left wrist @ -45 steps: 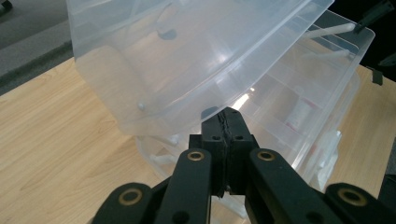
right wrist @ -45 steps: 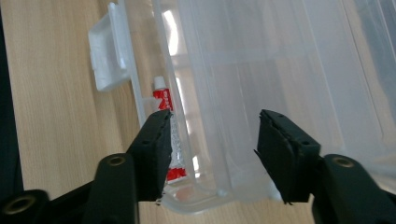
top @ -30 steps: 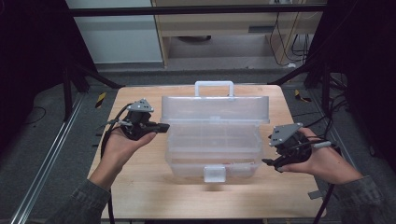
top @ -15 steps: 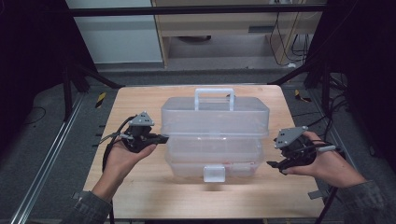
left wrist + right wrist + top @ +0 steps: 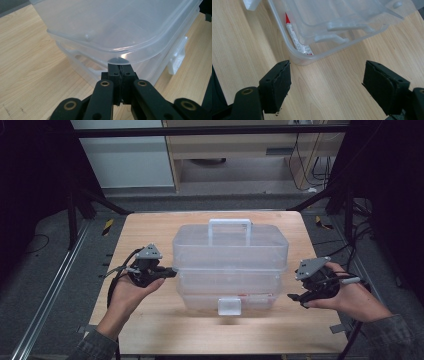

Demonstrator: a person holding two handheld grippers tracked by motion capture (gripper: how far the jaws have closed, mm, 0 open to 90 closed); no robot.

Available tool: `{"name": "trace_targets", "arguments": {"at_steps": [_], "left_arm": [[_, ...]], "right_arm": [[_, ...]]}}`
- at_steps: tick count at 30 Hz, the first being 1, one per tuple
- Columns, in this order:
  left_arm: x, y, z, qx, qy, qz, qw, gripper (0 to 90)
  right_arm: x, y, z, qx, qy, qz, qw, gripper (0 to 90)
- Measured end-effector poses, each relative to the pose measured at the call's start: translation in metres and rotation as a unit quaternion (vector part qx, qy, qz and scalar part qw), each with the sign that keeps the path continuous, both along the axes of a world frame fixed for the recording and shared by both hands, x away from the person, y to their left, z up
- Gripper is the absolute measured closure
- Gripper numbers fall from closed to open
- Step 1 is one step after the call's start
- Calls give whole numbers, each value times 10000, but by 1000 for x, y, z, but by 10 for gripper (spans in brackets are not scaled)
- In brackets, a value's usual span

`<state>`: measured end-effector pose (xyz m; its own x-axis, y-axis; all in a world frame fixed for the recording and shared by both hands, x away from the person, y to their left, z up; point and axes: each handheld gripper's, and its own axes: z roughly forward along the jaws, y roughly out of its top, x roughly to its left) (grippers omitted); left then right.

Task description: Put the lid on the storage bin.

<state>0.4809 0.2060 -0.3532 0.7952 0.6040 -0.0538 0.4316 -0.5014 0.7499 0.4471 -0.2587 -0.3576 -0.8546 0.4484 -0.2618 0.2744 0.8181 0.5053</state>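
Left gripper [image 5: 170, 271] lower, box lid [image 5: 230, 247] closed

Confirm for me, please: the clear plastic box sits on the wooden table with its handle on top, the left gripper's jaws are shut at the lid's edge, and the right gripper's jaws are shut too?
Not quite: the right gripper is open, its jaws wide apart over bare table, as the right gripper view shows. The clear plastic box, its handle and the shut left gripper are as you say.

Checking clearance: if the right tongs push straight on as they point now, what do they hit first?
Likely the rounded lower corner of the clear plastic box, just ahead of the open right tongs, a bit toward their left jaw. Bare wooden table lies between; depth is unclear, so they may graze the tabletop first.
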Motion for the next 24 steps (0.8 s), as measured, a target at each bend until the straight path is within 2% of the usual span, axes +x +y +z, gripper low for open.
{"name": "trace_targets", "arguments": {"at_steps": [24], "left_arm": [[-8, 3, -16, 190, 20, -62, 9998, 893]], "right_arm": [[2, -7, -12, -42, 79, -163, 9998, 202]]}}
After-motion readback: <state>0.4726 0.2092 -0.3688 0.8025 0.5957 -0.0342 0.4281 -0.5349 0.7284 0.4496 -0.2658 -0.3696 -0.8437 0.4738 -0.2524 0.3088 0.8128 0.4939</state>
